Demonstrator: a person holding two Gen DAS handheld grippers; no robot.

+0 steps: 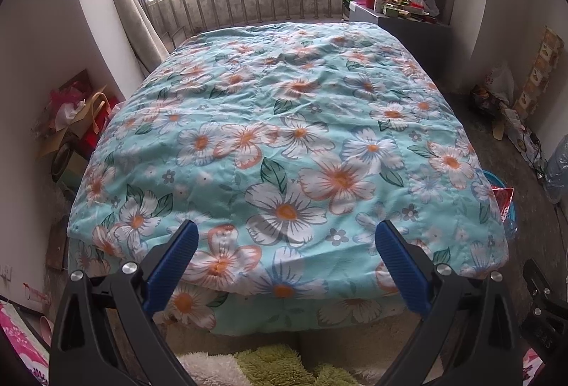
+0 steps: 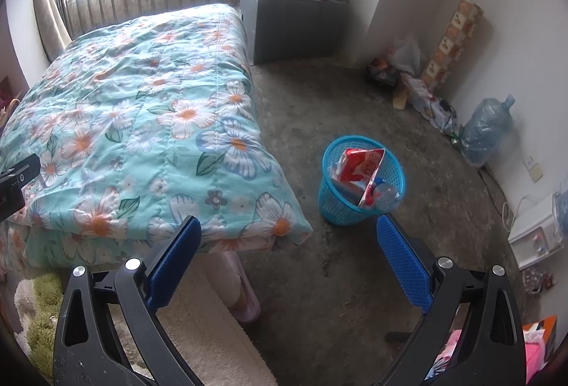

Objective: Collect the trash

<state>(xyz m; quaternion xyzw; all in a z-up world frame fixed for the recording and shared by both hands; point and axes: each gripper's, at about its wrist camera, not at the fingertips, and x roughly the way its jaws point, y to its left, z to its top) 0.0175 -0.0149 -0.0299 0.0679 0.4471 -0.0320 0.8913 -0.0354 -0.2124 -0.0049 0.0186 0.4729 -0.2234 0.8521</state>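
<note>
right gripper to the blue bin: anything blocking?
Nothing visible. The right gripper is open and empty, and only bare floor lies between it and the blue bin. The quilt corner sits left of that path.

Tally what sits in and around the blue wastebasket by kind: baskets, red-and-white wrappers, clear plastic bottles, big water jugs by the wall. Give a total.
Blue wastebasket: 1
Red-and-white wrapper in the basket: 1
Clear plastic bottle in the basket: 1
Large water jug by the wall: 1
Total: 4
</note>
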